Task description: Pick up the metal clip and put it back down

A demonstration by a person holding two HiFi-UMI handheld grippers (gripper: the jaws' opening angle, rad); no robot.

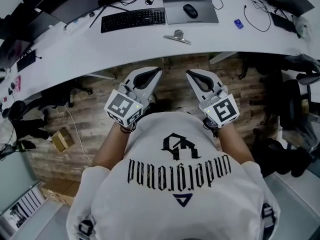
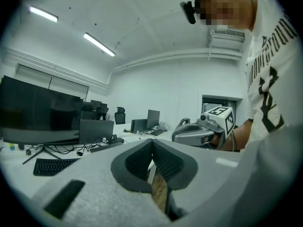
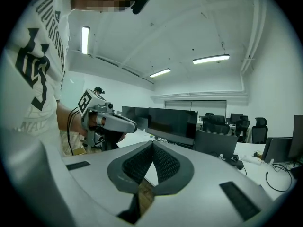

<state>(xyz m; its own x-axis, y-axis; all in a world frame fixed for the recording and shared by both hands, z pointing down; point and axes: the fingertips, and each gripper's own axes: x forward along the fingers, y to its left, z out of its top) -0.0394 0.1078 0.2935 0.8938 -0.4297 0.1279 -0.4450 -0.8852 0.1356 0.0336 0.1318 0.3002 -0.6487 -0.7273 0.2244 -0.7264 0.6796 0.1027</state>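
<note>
With left gripper [image 1: 154, 72] and right gripper [image 1: 192, 74] closed empty, open one before reaching far to the seemingly flat metal clip [image 1: 177, 36].

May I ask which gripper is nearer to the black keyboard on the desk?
Left. The left gripper is off the near edge of the desk, about in line with the right end of the keyboard; the right gripper is beside it, farther right, in line with the mouse.

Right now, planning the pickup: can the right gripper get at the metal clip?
Probably yes: the metal clip lies alone on the desk, nothing between it and the shut right gripper.
</note>
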